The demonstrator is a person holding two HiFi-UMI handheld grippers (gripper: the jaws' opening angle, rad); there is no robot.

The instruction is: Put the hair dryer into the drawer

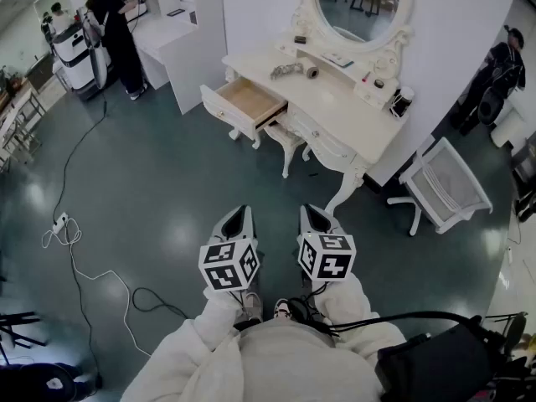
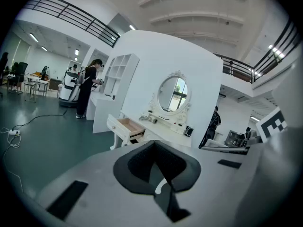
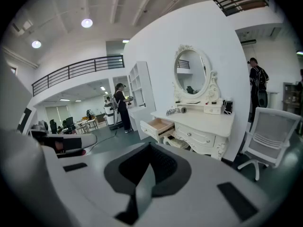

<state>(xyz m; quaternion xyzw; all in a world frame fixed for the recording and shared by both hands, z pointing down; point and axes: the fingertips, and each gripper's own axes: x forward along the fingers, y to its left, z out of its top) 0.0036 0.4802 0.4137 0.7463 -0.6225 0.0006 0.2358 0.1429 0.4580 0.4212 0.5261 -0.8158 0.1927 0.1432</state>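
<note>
1. While we hang back from the furniture, the left gripper has its jaws closed tight on nothing, and the right gripper beside it looks the same, pinched together and empty.
2. Up ahead the hair dryer lies on the vanity top under the mirror, well apart from both sets of jaws.
3. We see the drawer pulled open, near the hair dryer.

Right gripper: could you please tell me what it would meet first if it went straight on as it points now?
Probably the floor, since the right gripper tilts downward and nothing lies close ahead; beyond that stands the dressing table. Depth is uncertain.
</note>
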